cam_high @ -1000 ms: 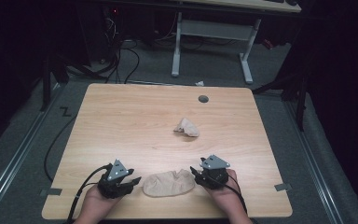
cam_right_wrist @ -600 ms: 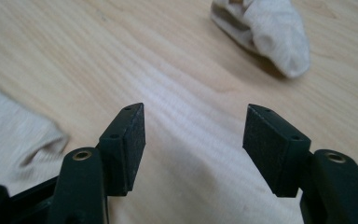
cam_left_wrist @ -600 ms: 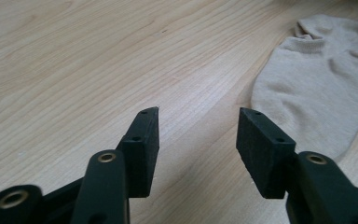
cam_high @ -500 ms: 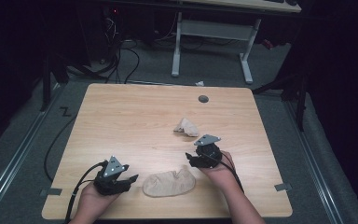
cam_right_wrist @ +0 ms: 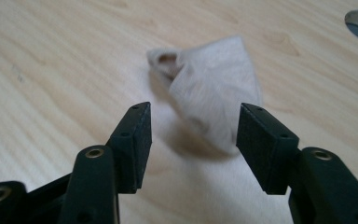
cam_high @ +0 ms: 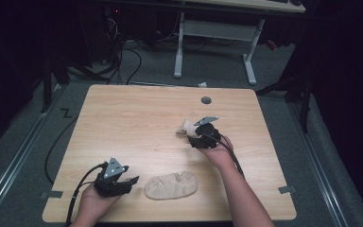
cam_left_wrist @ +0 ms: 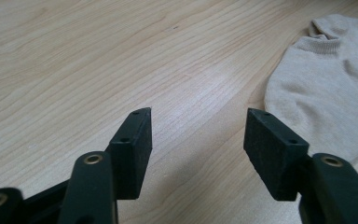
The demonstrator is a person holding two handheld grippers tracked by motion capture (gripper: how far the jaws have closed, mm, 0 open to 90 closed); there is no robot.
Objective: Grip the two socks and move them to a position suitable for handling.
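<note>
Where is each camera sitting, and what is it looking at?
High view: sits above the person's side, looking forward and down on the table; both forearms, the left tongs and right tongs show.
Left gripper view: rides the left tongs, looking along open jaws at bare wood and the flat sock.
Right gripper view: rides the right tongs, looking along open jaws at the crumpled sock.
Shared: the high view also shows the flat sock and crumpled sock.

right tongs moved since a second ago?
Yes. The right tongs went from the flat sock at the near edge up the table toward the cable hole, reaching the crumpled sock.
</note>
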